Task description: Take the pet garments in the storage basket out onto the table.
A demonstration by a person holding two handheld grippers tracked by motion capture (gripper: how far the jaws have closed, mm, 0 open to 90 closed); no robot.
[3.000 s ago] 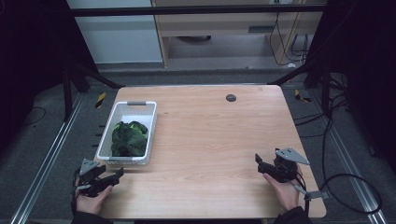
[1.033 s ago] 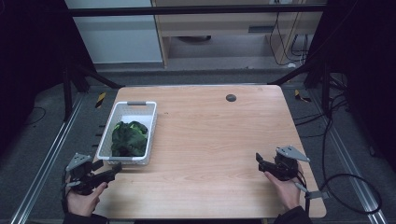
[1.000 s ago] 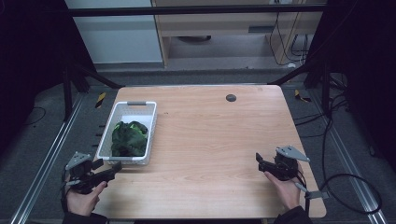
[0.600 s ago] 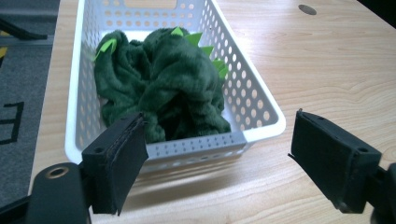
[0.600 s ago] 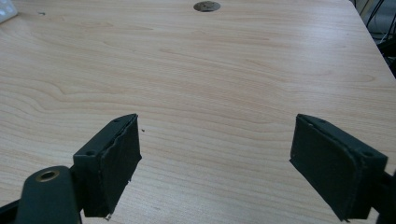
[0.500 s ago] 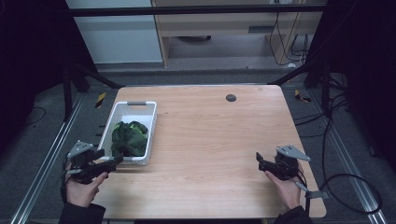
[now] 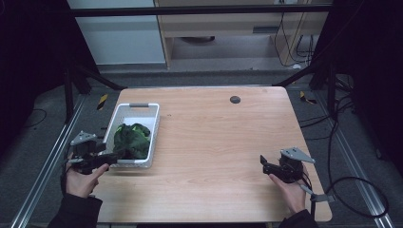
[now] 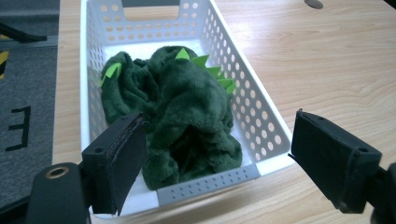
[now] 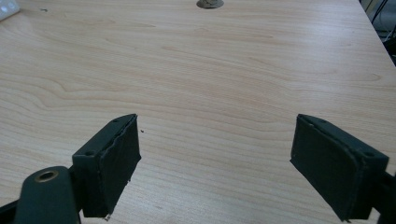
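Note:
A white perforated basket (image 7: 152,133) (image 8: 261,126) stands on the left of the wooden table (image 7: 223,142). Inside it lies a crumpled dark green plush toy (image 7: 131,138) (image 8: 182,116) with light green spikes. My left gripper (image 7: 116,154) (image 8: 219,163) is open, held over the basket's near end, its jaws spanning the near rim with the toy between and beyond them. My right gripper (image 7: 263,163) (image 9: 215,163) is open above bare wood near the table's front right, nothing between its jaws.
A dark round grommet (image 7: 235,99) (image 9: 209,3) sits in the table (image 9: 210,70) near its far edge. Grey floor (image 8: 25,93) and metal rails lie left of the table. A cable (image 7: 351,190) trails from the right gripper.
My left gripper has moved from off the table's front left corner up and forward to the basket's near end. The right gripper has stayed put.

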